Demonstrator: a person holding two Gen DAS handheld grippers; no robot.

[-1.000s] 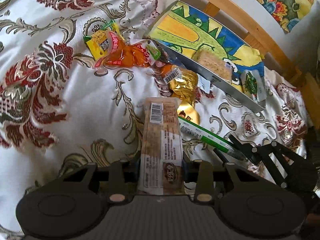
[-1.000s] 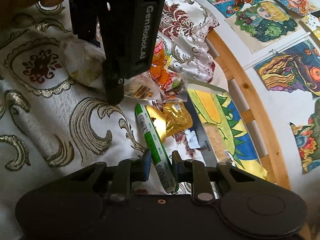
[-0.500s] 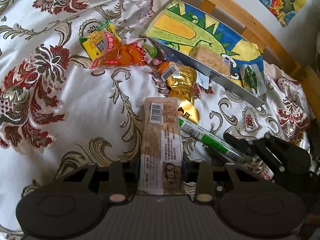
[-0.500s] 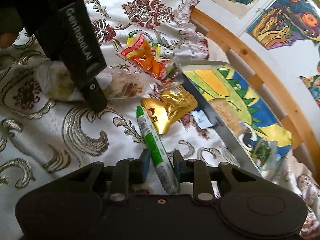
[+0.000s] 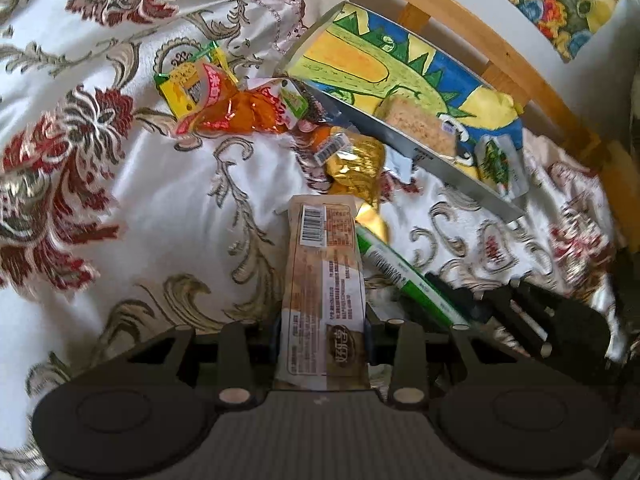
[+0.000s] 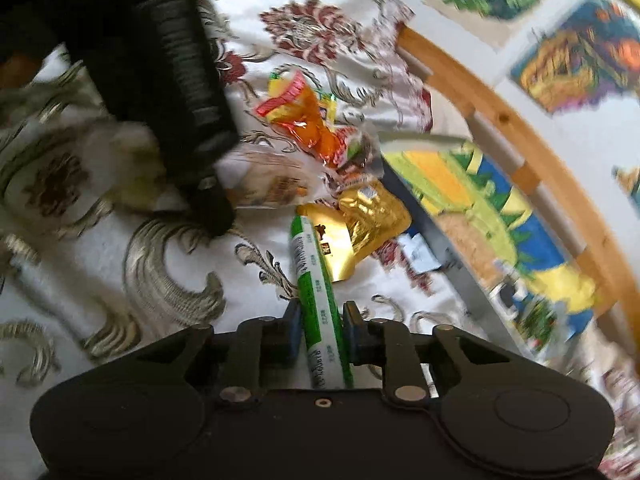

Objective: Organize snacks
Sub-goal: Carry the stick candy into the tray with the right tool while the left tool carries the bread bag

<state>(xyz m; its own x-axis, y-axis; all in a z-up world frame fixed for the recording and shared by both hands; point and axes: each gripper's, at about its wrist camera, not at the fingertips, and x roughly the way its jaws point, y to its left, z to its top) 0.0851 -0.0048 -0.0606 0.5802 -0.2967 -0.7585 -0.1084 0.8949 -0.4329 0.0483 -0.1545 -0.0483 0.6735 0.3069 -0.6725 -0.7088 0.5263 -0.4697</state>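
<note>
My left gripper (image 5: 322, 344) is shut on a long brown snack bar (image 5: 324, 272) with a barcode, just above the floral bedspread (image 5: 120, 208). My right gripper (image 6: 323, 330) has a green-and-white stick snack (image 6: 316, 292) between its pads; the jaws are closing and the pads touch its sides. In the left wrist view that stick (image 5: 396, 268) lies beside the bar. A tray (image 5: 440, 168) lined with a dinosaur painting sits at the far right, holding a tan bar (image 5: 420, 128) and a small green packet (image 5: 498, 160).
Loose snacks lie ahead: a gold foil packet (image 6: 368, 216), an orange packet (image 5: 240, 108) and a yellow one (image 5: 182, 84). A wooden bed rail (image 5: 460, 28) runs behind the tray. Paintings (image 6: 580, 52) hang on the wall.
The right gripper rolled, its jaws widened a little, then drew in against the green stick, which now stands straighter between the pads. The left gripper and its bar kept still.
</note>
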